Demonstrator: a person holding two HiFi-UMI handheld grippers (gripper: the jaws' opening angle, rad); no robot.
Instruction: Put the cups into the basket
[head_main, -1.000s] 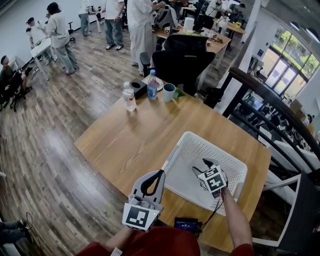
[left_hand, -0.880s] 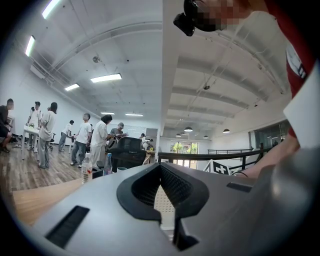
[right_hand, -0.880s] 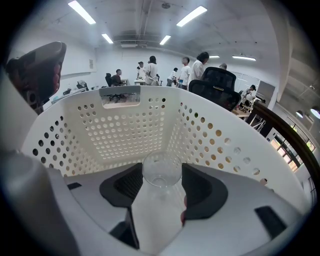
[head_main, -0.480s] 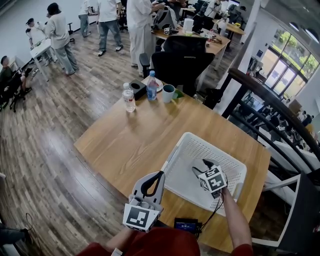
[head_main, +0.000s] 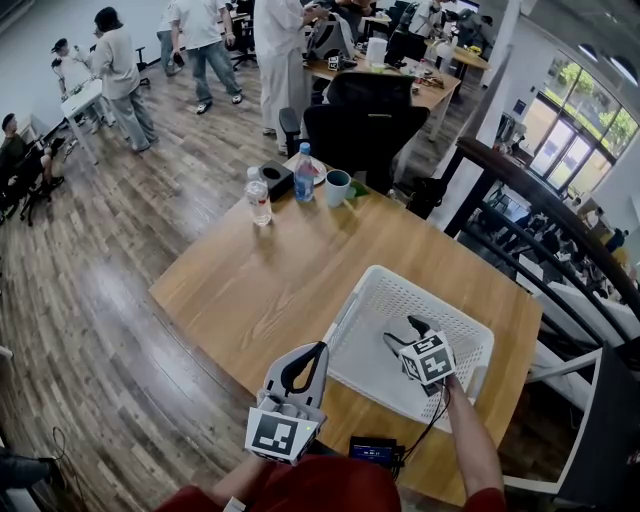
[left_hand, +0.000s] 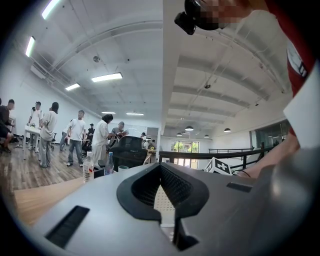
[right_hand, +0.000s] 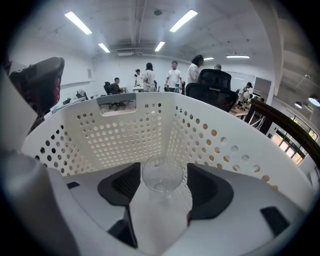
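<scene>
one clear cup (right_hand: 162, 174), inside white basket (right_hand: 125, 134)

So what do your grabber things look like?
The left hand-held gripper and right hand-held gripper are grey with black pads, each bearing a white cube of black square markers. A black cable trails from the right one. The sleeves are red.

No text can be read in any view. Labels on the bottles (head_main: 259, 197), upper centre of the head view, are too small; the marker cubes (head_main: 428, 358) low in frame bear only square patterns
</scene>
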